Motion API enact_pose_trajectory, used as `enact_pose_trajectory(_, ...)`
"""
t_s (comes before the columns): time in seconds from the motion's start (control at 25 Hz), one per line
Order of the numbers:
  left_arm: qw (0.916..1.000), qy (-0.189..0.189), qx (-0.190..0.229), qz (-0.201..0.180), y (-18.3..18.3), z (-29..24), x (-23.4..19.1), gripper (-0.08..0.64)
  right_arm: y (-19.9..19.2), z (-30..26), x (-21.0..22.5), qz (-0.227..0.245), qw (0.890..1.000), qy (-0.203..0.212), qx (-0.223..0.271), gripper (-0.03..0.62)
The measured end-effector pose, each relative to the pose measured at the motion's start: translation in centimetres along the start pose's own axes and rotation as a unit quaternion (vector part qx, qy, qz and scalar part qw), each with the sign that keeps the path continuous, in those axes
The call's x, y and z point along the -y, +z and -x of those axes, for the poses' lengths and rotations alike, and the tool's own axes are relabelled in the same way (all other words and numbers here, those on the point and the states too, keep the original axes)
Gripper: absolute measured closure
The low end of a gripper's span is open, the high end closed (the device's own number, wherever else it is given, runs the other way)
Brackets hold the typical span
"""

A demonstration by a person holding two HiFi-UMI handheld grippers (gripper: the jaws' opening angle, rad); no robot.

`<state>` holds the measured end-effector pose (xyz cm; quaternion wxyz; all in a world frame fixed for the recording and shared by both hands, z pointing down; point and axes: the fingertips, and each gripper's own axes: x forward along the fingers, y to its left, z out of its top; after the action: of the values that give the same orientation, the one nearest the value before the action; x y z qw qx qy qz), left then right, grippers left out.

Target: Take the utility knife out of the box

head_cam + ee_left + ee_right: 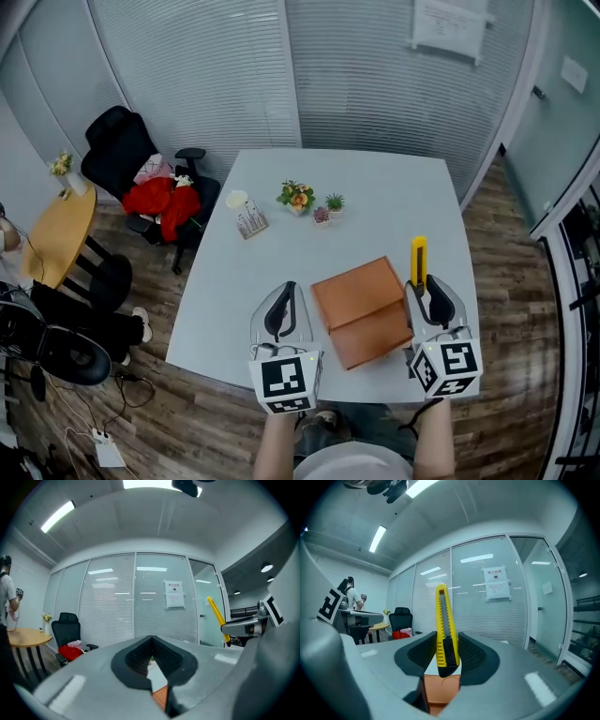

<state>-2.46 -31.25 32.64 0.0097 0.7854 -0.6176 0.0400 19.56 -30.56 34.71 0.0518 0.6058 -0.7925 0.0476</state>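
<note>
My right gripper (447, 654) is clamped on the yellow utility knife (444, 620); both pads press its black lower end, and the blade housing stands up out of the jaws toward the top of the right gripper view. In the head view that gripper (427, 289) sits at lower right, with the knife (418, 262) sticking out past it toward the top of the frame, clear of the box and just right of it.

My left gripper (151, 641) has its jaws together at the tips with nothing between them. In the head view it (284, 298) sits at lower centre, just left of the box.

The orange-brown box (362, 310) lies on the pale desk (394, 192) between the 2 grippers. I can't tell from here whether its lid is shut or folded back.

Farther up the desk stand 3 small potted plants (297, 197). At upper left, off the desk, a black office chair (120, 150) carries a red cloth (163, 201).
</note>
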Motion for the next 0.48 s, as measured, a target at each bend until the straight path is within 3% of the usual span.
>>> enact_pose_trajectory(0.48,0.9999,0.003,0.01,-0.001,0.8,1.02,-0.86,0.56,0.41,1.01,-0.31,-0.01,1.0,-0.009,0.009,0.42)
